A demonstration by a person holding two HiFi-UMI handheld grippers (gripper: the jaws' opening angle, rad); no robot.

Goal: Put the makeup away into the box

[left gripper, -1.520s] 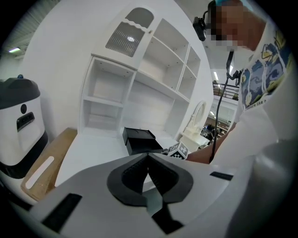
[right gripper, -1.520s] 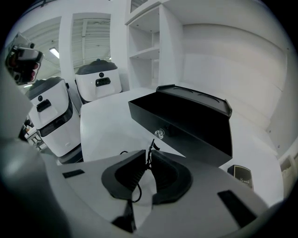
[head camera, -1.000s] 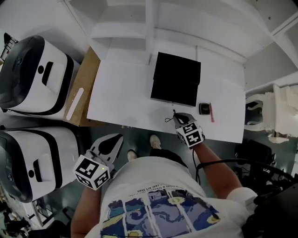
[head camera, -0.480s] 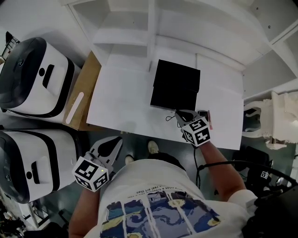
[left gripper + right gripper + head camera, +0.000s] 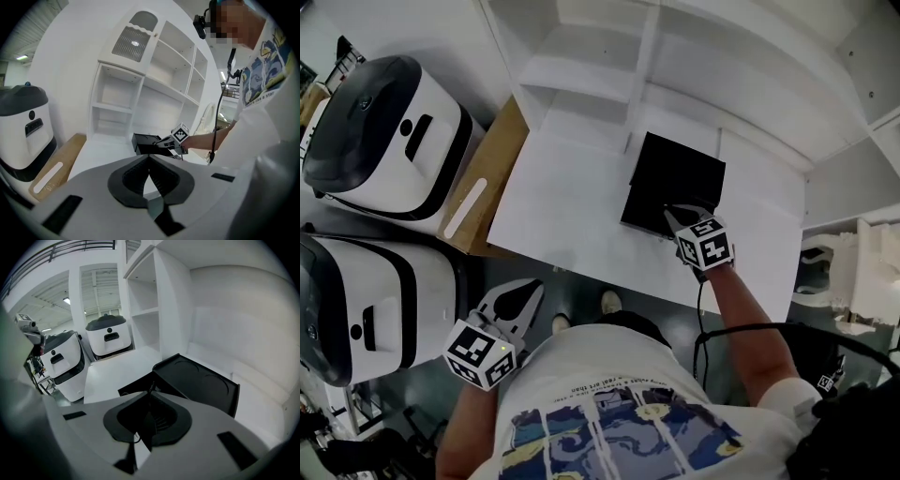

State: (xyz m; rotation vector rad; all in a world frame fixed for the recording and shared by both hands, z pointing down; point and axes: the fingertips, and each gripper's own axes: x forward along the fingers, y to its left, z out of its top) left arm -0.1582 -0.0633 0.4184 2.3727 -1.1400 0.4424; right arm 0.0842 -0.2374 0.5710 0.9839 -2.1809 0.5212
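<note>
The right gripper's (image 5: 151, 397) jaws were closed on a thin dark stick (image 5: 151, 386), a fine cord (image 5: 134, 438) curling behind it, over the near right corner of the box (image 5: 673, 178). The box was black and open, toward the desk's (image 5: 562, 197) far right corner. The left gripper (image 5: 149, 158) was off the desk's near edge, jaws together and empty.

A white table (image 5: 572, 206) stands against a white shelving unit (image 5: 609, 56) with open compartments, at the upper centre of the head view. Two white-and-black machines (image 5: 389, 136) sit at the left, with a brown board (image 5: 502, 155) beside them. The floor (image 5: 581, 286) is dark grey. In the right gripper view, ceiling lights (image 5: 67, 301) glow at upper left.
</note>
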